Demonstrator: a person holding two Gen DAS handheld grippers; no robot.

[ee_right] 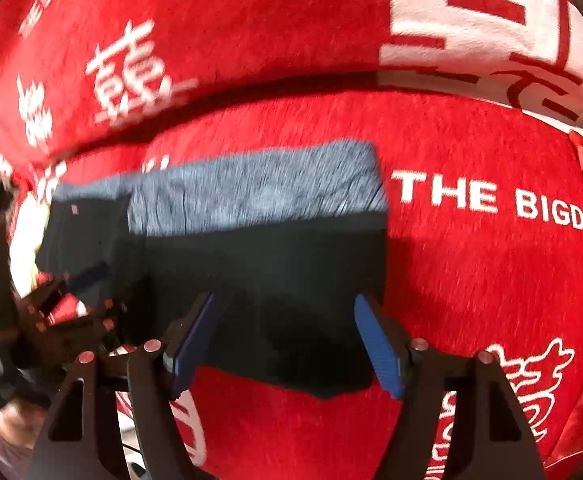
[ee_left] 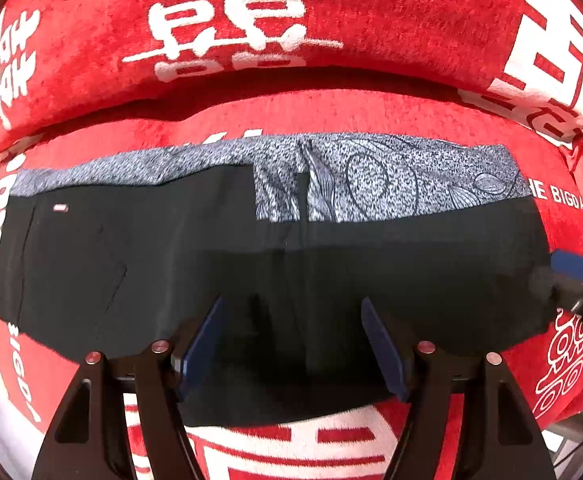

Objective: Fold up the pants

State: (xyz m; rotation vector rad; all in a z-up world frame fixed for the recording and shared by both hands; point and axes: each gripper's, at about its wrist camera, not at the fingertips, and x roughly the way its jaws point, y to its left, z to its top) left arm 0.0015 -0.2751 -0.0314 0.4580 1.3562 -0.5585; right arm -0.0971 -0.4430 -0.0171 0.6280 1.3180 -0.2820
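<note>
Both spread, gripping nothing: left hand-held gripper [ee_left: 293,344] over the near hem of black pants [ee_left: 251,272] flat on the red blanket [ee_left: 371,112], right hand-held gripper [ee_right: 287,344] straddling their right edge; likely single-layer pinch, fold skews.

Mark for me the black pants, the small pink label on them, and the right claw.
black pants [ee_left: 211,264]: left wrist view, on the plain black fabric left of centre.
pink label [ee_left: 60,208]: left wrist view, on the tag's middle, near the pants' upper left corner.
right claw [ee_right: 287,340]: right wrist view, midway between its blue fingertips.
</note>
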